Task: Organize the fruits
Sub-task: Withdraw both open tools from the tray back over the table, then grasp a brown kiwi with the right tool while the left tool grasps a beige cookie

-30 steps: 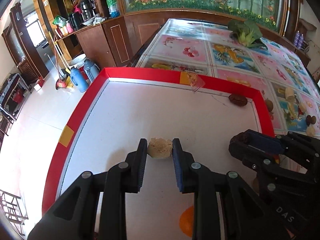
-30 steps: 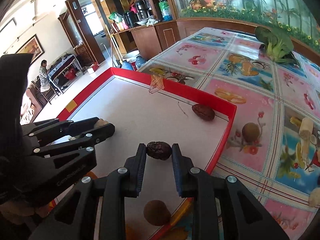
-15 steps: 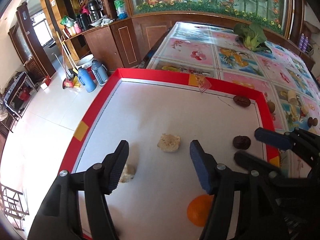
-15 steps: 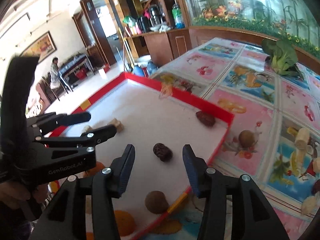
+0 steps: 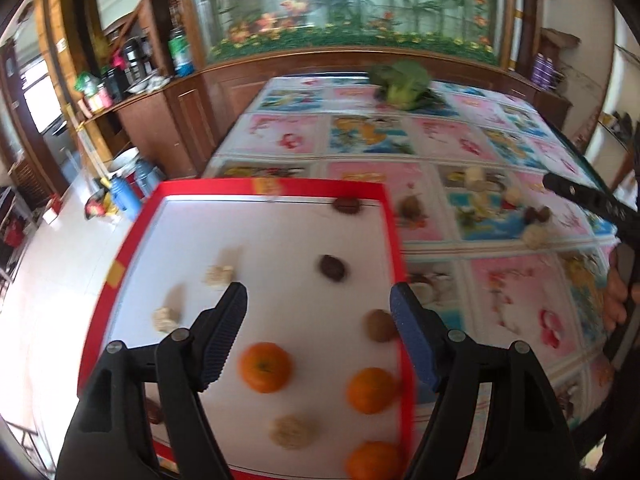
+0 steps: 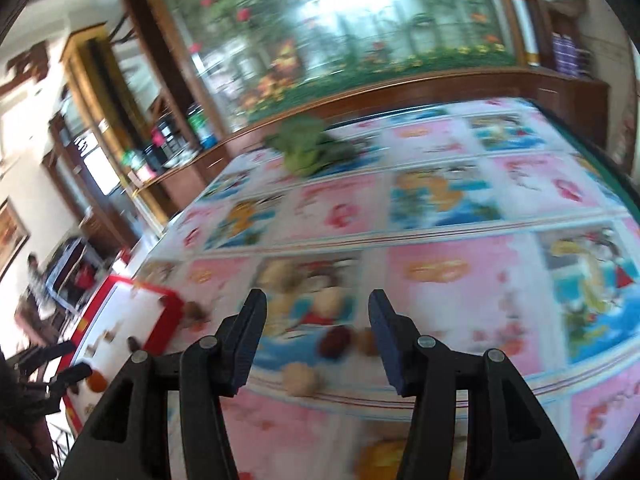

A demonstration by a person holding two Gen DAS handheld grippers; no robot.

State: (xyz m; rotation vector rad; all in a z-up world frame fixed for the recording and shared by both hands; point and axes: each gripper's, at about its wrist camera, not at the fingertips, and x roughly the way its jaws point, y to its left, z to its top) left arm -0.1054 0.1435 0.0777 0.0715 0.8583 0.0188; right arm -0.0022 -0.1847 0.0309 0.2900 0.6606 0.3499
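A red-rimmed white tray [image 5: 392, 236] holds three oranges [image 5: 264, 367], two pale chunks [image 5: 219, 276], dark dates [image 5: 332, 267], a brown round fruit [image 5: 378, 325] and a pale crumbly piece [image 5: 292, 432]. My left gripper [image 5: 318, 332] is open and empty above the tray's near half. My right gripper [image 6: 316, 334] is open and empty over the tablecloth, above a dark date [image 6: 335, 342] and a tan round fruit [image 6: 300, 378]. The tray also shows far left in the right wrist view [image 6: 170, 312]. The right gripper's body shows in the left wrist view [image 5: 592, 204].
A leafy green vegetable [image 5: 402, 82] lies at the table's far end. More loose fruits [image 5: 536, 214] lie on the picture-printed tablecloth right of the tray. A wooden cabinet [image 5: 160, 120] and thermos flasks [image 5: 124, 196] stand left of the table.
Both grippers opened and let go: the pale chunk and the dark date now lie on the tray. The left gripper pulled back and up; the right swung right over the tablecloth fruits.
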